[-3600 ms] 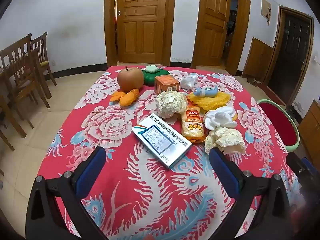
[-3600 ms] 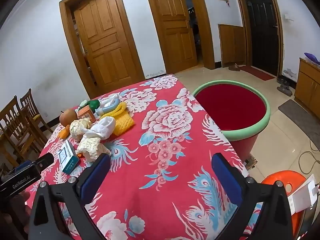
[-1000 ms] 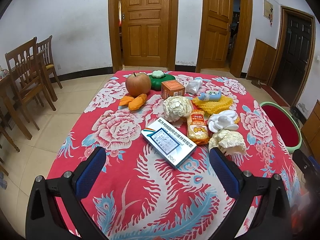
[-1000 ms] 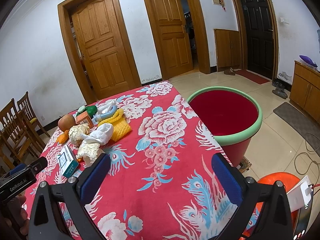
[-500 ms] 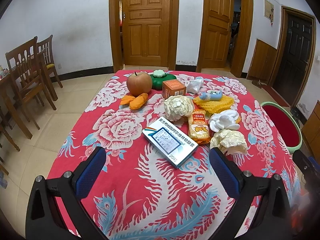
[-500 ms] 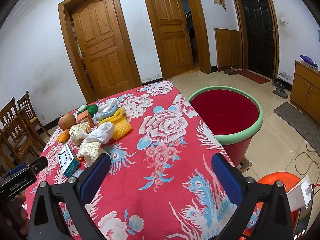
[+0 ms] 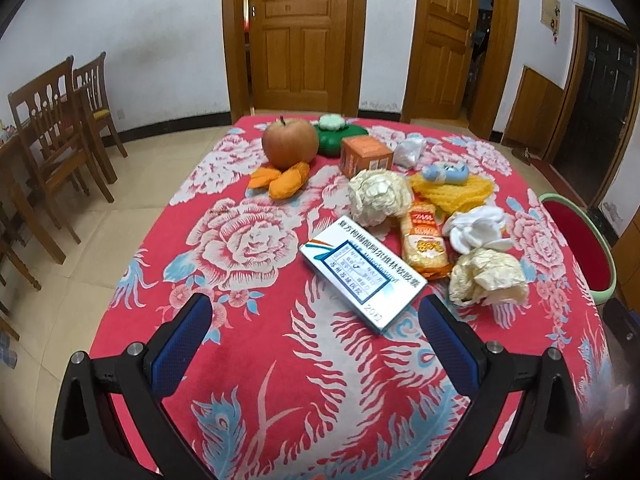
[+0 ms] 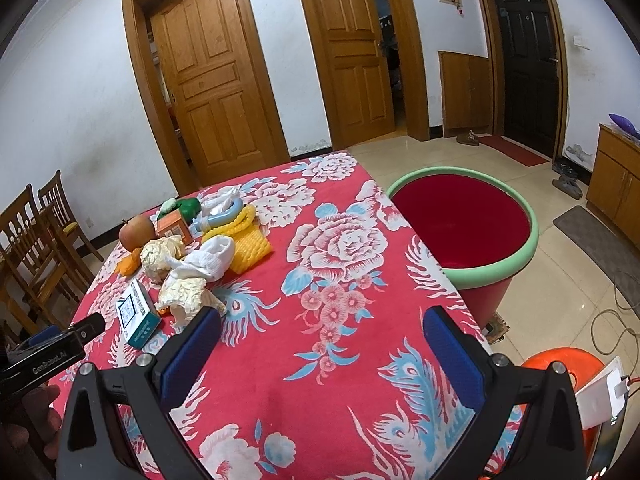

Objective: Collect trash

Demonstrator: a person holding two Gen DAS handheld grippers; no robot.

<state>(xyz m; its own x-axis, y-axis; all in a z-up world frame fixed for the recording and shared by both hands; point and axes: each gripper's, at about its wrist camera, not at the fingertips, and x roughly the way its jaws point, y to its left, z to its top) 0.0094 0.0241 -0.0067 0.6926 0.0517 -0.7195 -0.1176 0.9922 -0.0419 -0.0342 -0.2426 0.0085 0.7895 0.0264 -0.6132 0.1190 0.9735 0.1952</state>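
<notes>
so both your left gripper (image 7: pixel 316 320) and right gripper (image 8: pixel 322 330) hang spread and empty (nothing picked yet), crumpled paper (image 7: pixel 486 278) waits mid-table, red bin (image 8: pixel 464 224) just beside the table for drops

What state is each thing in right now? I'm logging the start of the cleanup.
left gripper: open, empty, above the table.
right gripper: open, empty.
medicine box: closed, flat.
near paper wad: crumpled.
far paper wad: crumpled.
snack packet: flat.
white tissue: bunched.
apple: whole, upright.
red bin: open; nothing visible inside.
</notes>
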